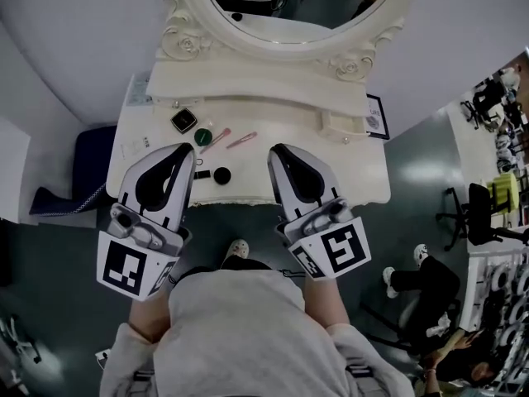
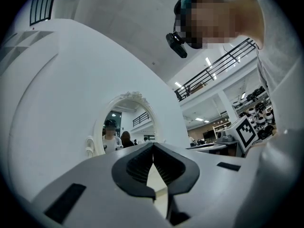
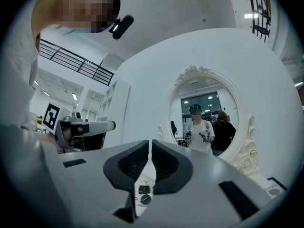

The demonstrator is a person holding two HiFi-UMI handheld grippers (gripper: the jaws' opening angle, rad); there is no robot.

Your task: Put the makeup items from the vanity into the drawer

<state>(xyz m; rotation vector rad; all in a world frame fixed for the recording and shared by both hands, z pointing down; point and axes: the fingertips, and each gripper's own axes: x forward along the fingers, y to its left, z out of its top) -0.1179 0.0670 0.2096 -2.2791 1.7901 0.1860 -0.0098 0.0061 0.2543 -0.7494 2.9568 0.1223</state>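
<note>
On the white vanity top (image 1: pixel 364 176) lie a black square compact (image 1: pixel 183 121), a green round lid (image 1: pixel 203 136), two pink sticks (image 1: pixel 241 140) and a black round pot (image 1: pixel 221 174). My left gripper (image 1: pixel 186 149) hovers over the left part of the top, shut and empty, its tip near the green lid. My right gripper (image 1: pixel 277 149) hangs over the middle, shut and empty, to the right of the sticks. In the right gripper view the compact (image 3: pixel 144 189) and the green lid (image 3: pixel 146 199) show through the gap below the closed tips (image 3: pixel 150 144). The left gripper view shows its tips (image 2: pixel 153 148) meeting.
An oval mirror (image 1: pixel 302 7) in an ornate frame rises behind a raised shelf (image 1: pixel 248 81). A framed card (image 1: pixel 376 116) stands at the right end and papers (image 1: pixel 136 89) lie at the left. A dark blue seat (image 1: pixel 87 168) is left of the vanity. A person's legs (image 1: pixel 421 284) are on the floor at right.
</note>
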